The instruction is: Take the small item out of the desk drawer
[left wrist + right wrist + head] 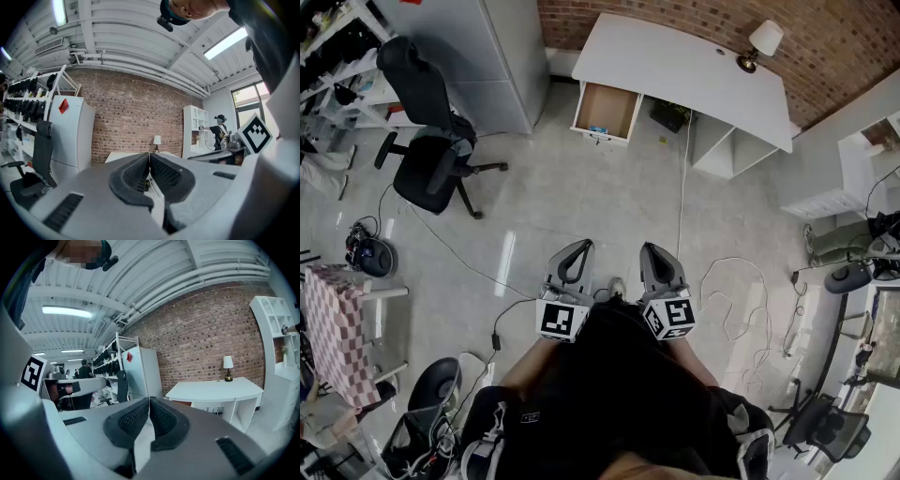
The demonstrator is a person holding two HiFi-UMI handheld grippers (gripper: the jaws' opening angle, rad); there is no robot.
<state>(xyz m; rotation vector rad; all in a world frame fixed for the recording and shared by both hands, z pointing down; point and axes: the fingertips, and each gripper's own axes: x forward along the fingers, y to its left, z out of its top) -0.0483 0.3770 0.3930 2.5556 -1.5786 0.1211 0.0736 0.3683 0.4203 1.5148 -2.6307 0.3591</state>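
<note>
A white desk (675,70) stands against the brick wall across the room, also seen as the desk (220,391) in the right gripper view. Its wooden drawer (607,112) is pulled out, and a small blue item (598,129) lies at its front edge. My left gripper (578,249) and right gripper (651,251) are held side by side close to my body, far from the desk. Both are shut with nothing between the jaws. In the left gripper view the left gripper (149,157) points toward the desk; the right gripper (149,401) does the same.
A black office chair (431,141) and a grey cabinet (478,56) stand left of the desk. A lamp (761,42) sits on the desk. Cables (741,300) trail over the floor at right. A checkered table (337,328) and another chair (431,412) are at left.
</note>
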